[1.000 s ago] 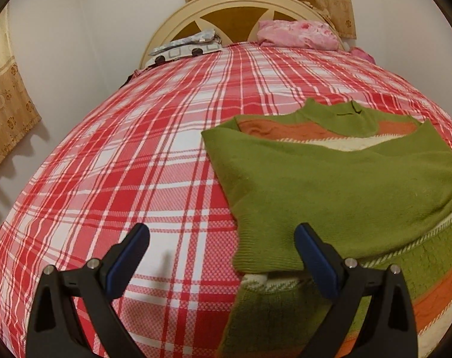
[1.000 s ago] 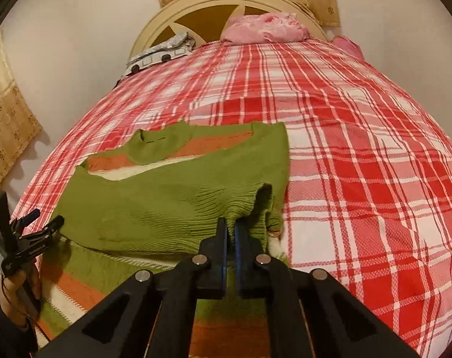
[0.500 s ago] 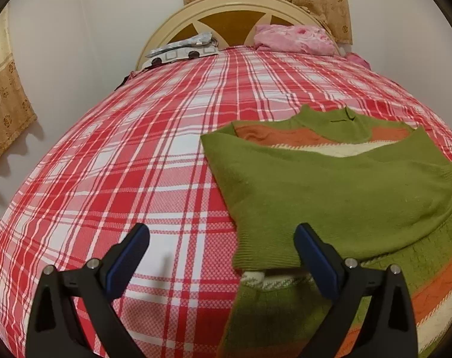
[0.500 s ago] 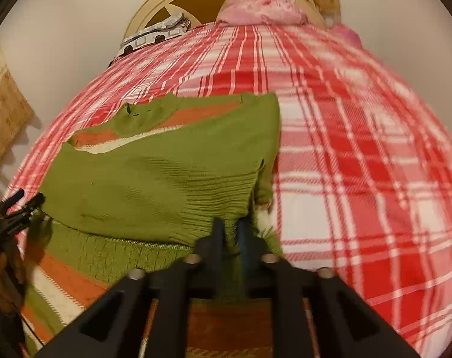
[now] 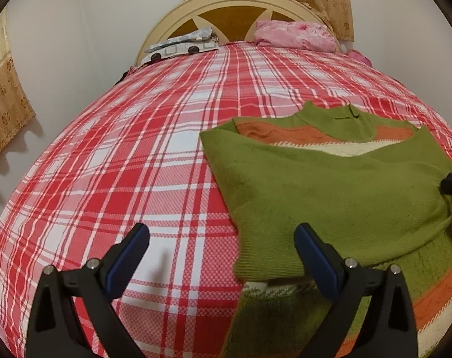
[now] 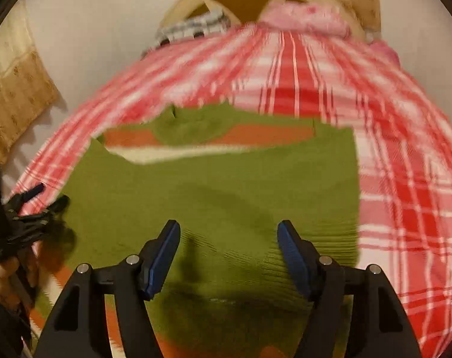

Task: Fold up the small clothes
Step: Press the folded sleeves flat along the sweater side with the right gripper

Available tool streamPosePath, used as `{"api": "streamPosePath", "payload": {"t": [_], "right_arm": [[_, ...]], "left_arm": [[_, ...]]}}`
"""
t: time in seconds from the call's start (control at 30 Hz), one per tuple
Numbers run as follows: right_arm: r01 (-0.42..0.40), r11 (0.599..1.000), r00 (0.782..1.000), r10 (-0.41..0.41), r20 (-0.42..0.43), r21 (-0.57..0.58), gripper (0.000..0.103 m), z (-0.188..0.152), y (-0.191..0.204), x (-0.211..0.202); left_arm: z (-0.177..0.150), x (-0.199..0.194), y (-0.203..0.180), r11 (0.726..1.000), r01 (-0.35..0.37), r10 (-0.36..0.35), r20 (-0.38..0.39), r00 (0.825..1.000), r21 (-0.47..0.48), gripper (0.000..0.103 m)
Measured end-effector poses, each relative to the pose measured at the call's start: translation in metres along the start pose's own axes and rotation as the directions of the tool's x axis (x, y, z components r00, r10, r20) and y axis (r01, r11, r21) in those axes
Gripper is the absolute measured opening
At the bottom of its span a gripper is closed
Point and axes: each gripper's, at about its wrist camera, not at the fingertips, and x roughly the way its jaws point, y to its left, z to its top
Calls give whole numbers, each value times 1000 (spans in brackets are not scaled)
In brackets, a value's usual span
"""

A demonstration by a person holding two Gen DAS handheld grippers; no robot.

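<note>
On the red-and-white plaid bedspread [image 5: 130, 161], a green knitted sweater with orange and cream stripes [image 5: 330, 191] is lying flat, its green sleeves folded across its chest and its collar pointing toward the cream wooden headboard [image 5: 235, 6]. Over the near left edge of the sweater, the left gripper [image 5: 221, 256] is hovering with its blue-padded jaws spread wide and nothing between them; one finger is over the bedspread, the other over the folded sleeve. The right gripper [image 6: 227, 253] is hanging above the folded green knit, its jaws opening, with no cloth pinched between the pads. That view is blurring. Beside the headboard, a pink flowered pillow [image 5: 294, 34] and a grey patterned bundle [image 5: 181, 44] are resting.
</note>
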Motion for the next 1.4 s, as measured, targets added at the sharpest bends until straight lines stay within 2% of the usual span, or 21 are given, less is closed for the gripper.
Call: {"api": "streamPosePath", "payload": {"t": [0.07, 0.13, 0.47, 0.63, 0.77, 0.97, 1.13, 1.23, 1.33, 1.4], "right_arm": [[24, 999, 999, -24, -37, 27, 68, -1, -9, 15], [56, 998, 998, -55, -16, 15, 68, -1, -13, 16], [82, 996, 997, -81, -19, 35, 67, -6, -33, 10], [115, 993, 993, -115, -22, 2, 67, -8, -29, 13], [108, 993, 994, -108, -13, 48, 67, -7, -29, 5], [119, 993, 993, -119, -17, -6, 67, -18, -24, 1], [117, 993, 993, -117, 21, 31, 68, -17, -20, -20], [133, 991, 991, -133, -3, -2, 68, -21, -15, -20], [125, 992, 991, -125, -46, 12, 68, -29, -21, -9], [132, 991, 991, -132, -26, 13, 68, -32, -21, -14]], "left_arm": [[0, 1, 0, 1000, 1, -1, 0, 1000, 3, 100], [-1, 1, -1, 1000, 5, -5, -2, 1000, 7, 100], [-4, 3, -4, 1000, 8, -8, -11, 1000, 13, 101], [-5, 2, -5, 1000, -1, 1, -16, 1000, 21, 101], [-10, -9, -3, 1000, 1, -1, -1, 1000, 24, 101], [-13, -8, -6, 999, -9, 10, -22, 1000, 31, 101], [-16, -23, -7, 999, 3, -2, -1, 1000, 43, 101], [-20, -21, -10, 999, 4, -2, -24, 1000, 47, 101], [-26, -19, -12, 999, 4, -1, -52, 999, 49, 101], [-30, -29, -12, 999, 13, -11, -36, 999, 50, 101]]}}
